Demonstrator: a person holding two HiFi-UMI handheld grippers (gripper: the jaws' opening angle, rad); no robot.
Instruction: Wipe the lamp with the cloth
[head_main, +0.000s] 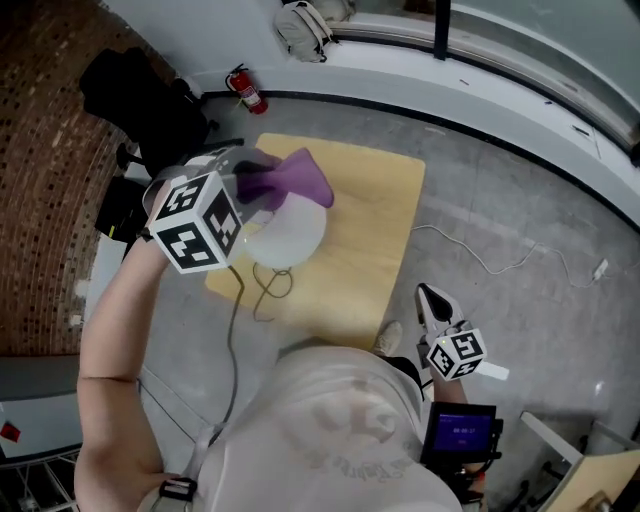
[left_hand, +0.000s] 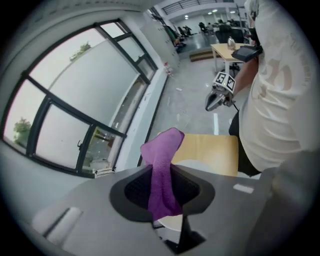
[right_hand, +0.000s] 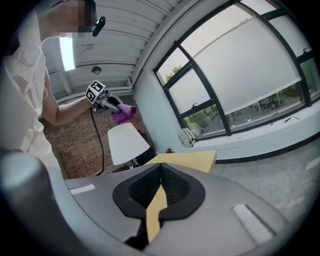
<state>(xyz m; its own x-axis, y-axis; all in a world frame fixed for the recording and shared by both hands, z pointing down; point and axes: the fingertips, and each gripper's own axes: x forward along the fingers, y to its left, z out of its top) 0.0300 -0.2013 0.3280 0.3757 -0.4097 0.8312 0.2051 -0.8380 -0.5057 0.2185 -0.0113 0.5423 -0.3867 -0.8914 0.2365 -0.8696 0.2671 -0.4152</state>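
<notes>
Fingers of left gripper (left_hand: 161, 172) pinching purple cloth (left_hand: 162, 150) above lamp (head_main: 290, 240) — right gripper (right_hand: 161, 166) fingers pressed together, empty.

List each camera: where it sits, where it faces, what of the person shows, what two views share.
Head view: on the person's head, looking steeply down at table, lamp, cloth; shows torso, left arm, left tongs, right tongs.
Left gripper view: on the left tongs, shut on the cloth, facing the windows; shows torso.
Right gripper view: on the right tongs, shut and empty, facing the lamp; shows left arm.
Shared: both gripper views see the table and the other tongs.
</notes>
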